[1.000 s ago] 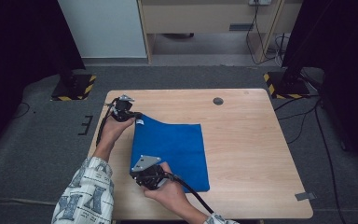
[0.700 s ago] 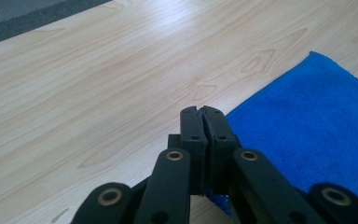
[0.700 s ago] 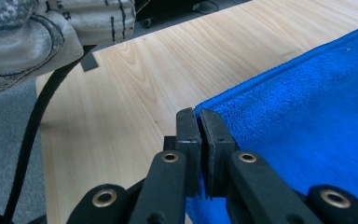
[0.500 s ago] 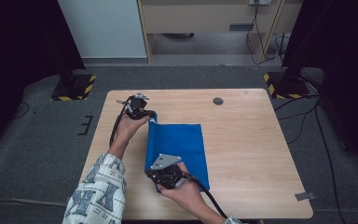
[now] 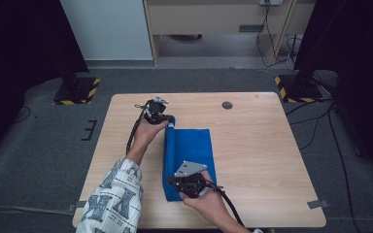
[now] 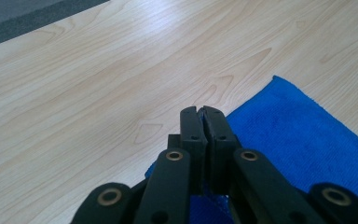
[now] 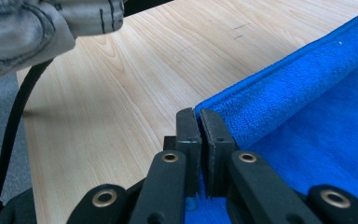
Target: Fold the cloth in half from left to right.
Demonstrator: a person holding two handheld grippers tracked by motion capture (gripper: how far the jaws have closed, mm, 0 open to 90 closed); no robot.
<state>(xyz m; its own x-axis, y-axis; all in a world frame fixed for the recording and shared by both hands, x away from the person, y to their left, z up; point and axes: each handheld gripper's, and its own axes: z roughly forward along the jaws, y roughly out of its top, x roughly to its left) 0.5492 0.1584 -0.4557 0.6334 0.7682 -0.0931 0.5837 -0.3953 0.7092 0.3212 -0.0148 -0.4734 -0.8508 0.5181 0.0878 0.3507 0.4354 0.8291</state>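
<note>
Left claw [image 5: 169, 120]: clamped on far corner of blue cloth [image 5: 194, 148].
Right claw [image 5: 174, 183]: clamped on near corner.
Cloth: folded over on desk [image 5: 262, 145].

Worktop right half: bare wood [image 5: 267, 155], open passage.
Worktop left strip: bare, crossed by the sleeve [image 5: 114, 204] and forearm.
Centre: cloth [image 5: 196, 148] lies between both tools, left edge raised.
Far edge: small round disc [image 5: 227, 105], low.

A soft, napped blue cloth [image 7: 317, 121] with a stitched hem is seen on the bench [image 5: 267, 160], pale wood-grain with a smooth, faintly sheened finish. Matt black plastic is shown by each tool, brass-coloured rivets included.
</note>
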